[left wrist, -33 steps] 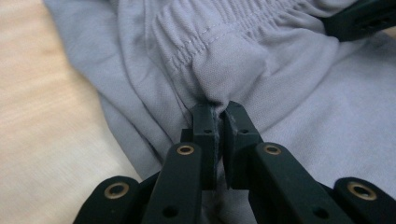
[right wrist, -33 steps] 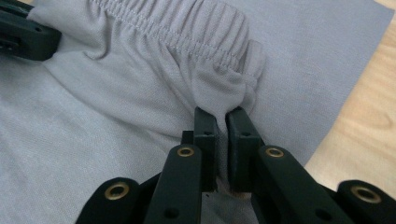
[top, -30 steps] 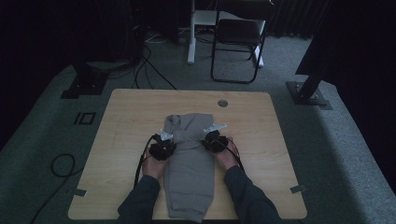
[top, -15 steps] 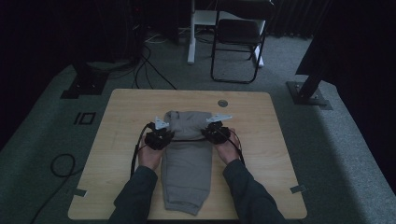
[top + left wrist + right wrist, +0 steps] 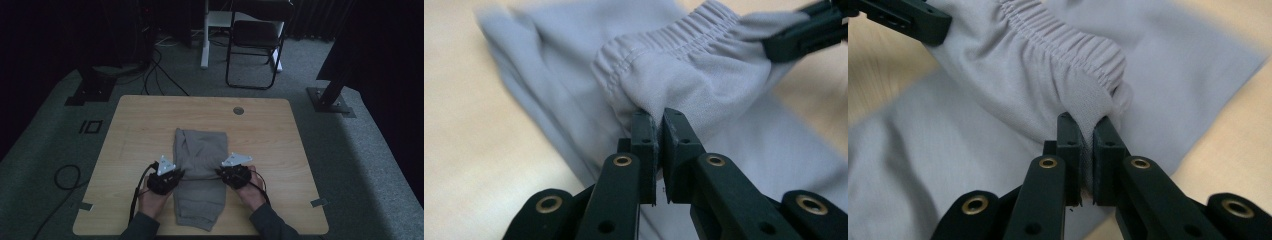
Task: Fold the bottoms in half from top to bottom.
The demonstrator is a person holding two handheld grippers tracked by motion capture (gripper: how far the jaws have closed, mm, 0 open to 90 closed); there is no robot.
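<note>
Both grippers are clamped on the same grey garment. Seen along its own jaws, the left gripper (image 5: pixel 657 125) has them nearly together, with only a thin fold of fabric pinched between them just below the gathered elastic waistband (image 5: pixel 664 42). The right gripper (image 5: pixel 1087 130) is closed just as tightly, its jaws biting the waistband's other end, where the shirred elastic bunches over the tips. In each gripper view the other gripper's black jaws show at the far end of the waistband, which stretches between the two.

From the high view, the person's forearms enter at the near edge of the counter (image 5: pixel 135 130), a hand (image 5: pixel 152 200) behind the left gripper and another hand (image 5: pixel 250 192) behind the right one. The left gripper (image 5: pixel 176 175) sits at the garment's left edge and the right gripper (image 5: pixel 220 172) at its right edge, each carrying a pale three-cornered plate on top.

The grey sweatpants (image 5: pixel 200 155) lie lengthwise down the middle of the counter, one end reaching almost to the near edge and the other well short of the far edge. The waistband is held across the garment at about mid-length, doubled over the fabric below.

Farther off, a small round grommet (image 5: pixel 238 110) sits near the counter's far edge. Beyond the counter stand a folding chair (image 5: pixel 255 45) on the grey carpet and loose cables (image 5: pixel 160 70) trailing on the floor to the left.
</note>
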